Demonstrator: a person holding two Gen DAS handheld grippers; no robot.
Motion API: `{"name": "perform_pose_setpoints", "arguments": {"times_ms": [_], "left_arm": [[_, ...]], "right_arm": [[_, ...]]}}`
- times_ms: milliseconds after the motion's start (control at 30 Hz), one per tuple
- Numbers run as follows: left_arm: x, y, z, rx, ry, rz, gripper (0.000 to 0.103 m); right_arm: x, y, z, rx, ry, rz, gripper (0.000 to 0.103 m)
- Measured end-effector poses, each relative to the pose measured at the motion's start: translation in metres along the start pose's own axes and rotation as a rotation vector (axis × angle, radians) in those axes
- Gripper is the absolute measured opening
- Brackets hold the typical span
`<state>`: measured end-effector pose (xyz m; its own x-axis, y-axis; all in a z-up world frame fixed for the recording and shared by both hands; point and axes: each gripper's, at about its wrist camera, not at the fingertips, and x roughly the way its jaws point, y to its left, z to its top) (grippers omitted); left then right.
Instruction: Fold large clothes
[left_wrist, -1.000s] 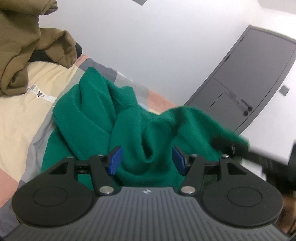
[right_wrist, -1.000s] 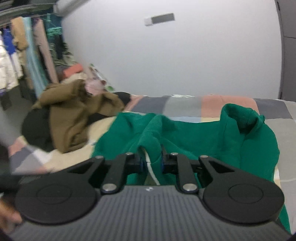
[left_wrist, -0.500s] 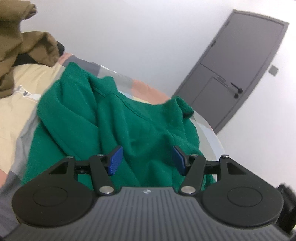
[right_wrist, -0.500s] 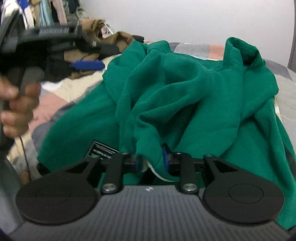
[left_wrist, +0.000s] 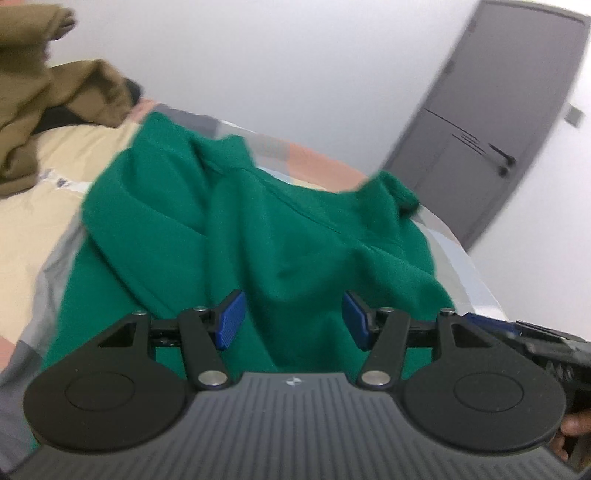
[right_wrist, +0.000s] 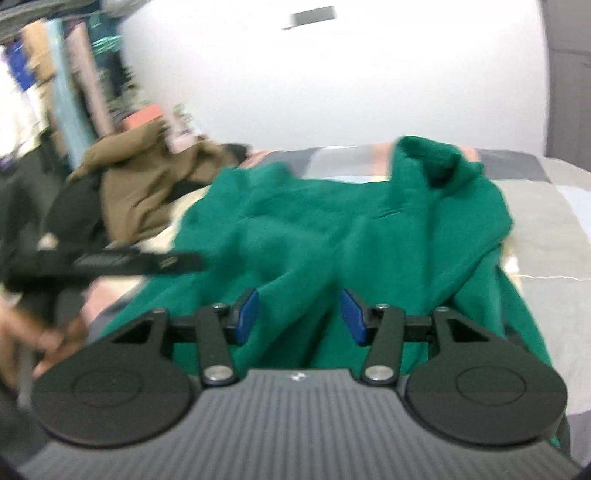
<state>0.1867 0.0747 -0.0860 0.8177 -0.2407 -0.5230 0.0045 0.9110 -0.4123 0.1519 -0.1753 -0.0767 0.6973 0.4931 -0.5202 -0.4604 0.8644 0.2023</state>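
Observation:
A large green sweatshirt (left_wrist: 266, 229) lies crumpled on the patchwork bedspread (left_wrist: 22, 229); the right wrist view shows the same sweatshirt (right_wrist: 332, 229) with its hood raised at the far right. My left gripper (left_wrist: 293, 319) hangs open just above the near part of the cloth, and its blue pads press on nothing. My right gripper (right_wrist: 300, 315) is over the garment's near edge, its jaws opening, pads apart with green cloth below them and not pinched. The left gripper (right_wrist: 110, 262) shows blurred at the left of the right wrist view, held by a hand (right_wrist: 22, 332).
A brown garment (right_wrist: 147, 184) and a black one (right_wrist: 74, 214) are heaped at the bed's far left. Hanging clothes (right_wrist: 55, 81) fill the left background. A grey door (left_wrist: 498, 122) stands beyond the bed's right edge. White wall behind.
My right gripper has let go of the green cloth it was pinching and its jaws have spread. The sweatshirt has dropped and settled flatter on the bed. Both grippers have sunk toward it.

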Motion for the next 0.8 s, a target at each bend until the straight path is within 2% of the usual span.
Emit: {"name": "perform_pose_setpoints", "arguments": {"times_ms": [133, 167, 233, 300, 367, 467, 533, 600, 633, 667, 700, 733, 767, 800], "left_arm": [[0.012, 0.019, 0.010, -0.057, -0.045, 0.077, 0.063], [0.016, 0.024, 0.013, -0.068, -0.050, 0.094, 0.063], [0.026, 0.033, 0.017, -0.084, -0.050, 0.129, 0.063], [0.040, 0.041, 0.017, -0.093, -0.039, 0.163, 0.063], [0.049, 0.049, 0.016, -0.107, -0.011, 0.155, 0.063], [0.061, 0.048, 0.013, -0.100, 0.011, 0.144, 0.063], [0.066, 0.042, 0.013, -0.070, 0.015, 0.134, 0.057], [0.071, 0.037, 0.013, -0.043, 0.031, 0.120, 0.033], [0.073, 0.033, 0.012, -0.025, 0.041, 0.121, 0.026], [0.076, 0.030, 0.012, -0.001, 0.049, 0.127, 0.014], [0.078, 0.027, 0.012, 0.022, 0.054, 0.130, 0.008], [0.078, 0.025, 0.012, 0.034, 0.055, 0.126, 0.007], [0.078, 0.024, 0.014, 0.039, 0.050, 0.116, 0.006], [0.076, 0.024, 0.018, 0.039, 0.037, 0.107, 0.006]], "right_arm": [[0.036, -0.041, 0.016, 0.090, -0.024, -0.062, 0.052], [0.044, -0.050, 0.017, 0.112, -0.022, -0.073, 0.056], [0.061, -0.065, 0.018, 0.144, -0.025, -0.090, 0.057], [0.074, -0.073, 0.016, 0.140, -0.032, -0.151, 0.057], [0.082, -0.083, 0.011, 0.166, -0.051, -0.197, 0.058], [0.091, -0.108, 0.003, 0.281, -0.029, -0.141, 0.059], [0.097, -0.112, -0.002, 0.291, -0.009, -0.069, 0.059], [0.104, -0.107, -0.003, 0.253, 0.014, -0.005, 0.059], [0.110, -0.103, -0.003, 0.236, 0.040, 0.033, 0.057], [0.112, -0.099, -0.003, 0.223, 0.054, 0.050, 0.047], [0.114, -0.094, -0.003, 0.200, 0.055, 0.043, 0.038], [0.116, -0.088, -0.001, 0.168, 0.053, 0.029, 0.021], [0.116, -0.083, 0.001, 0.137, 0.046, 0.010, 0.011], [0.114, -0.079, 0.006, 0.120, 0.031, 0.004, 0.010]]}}
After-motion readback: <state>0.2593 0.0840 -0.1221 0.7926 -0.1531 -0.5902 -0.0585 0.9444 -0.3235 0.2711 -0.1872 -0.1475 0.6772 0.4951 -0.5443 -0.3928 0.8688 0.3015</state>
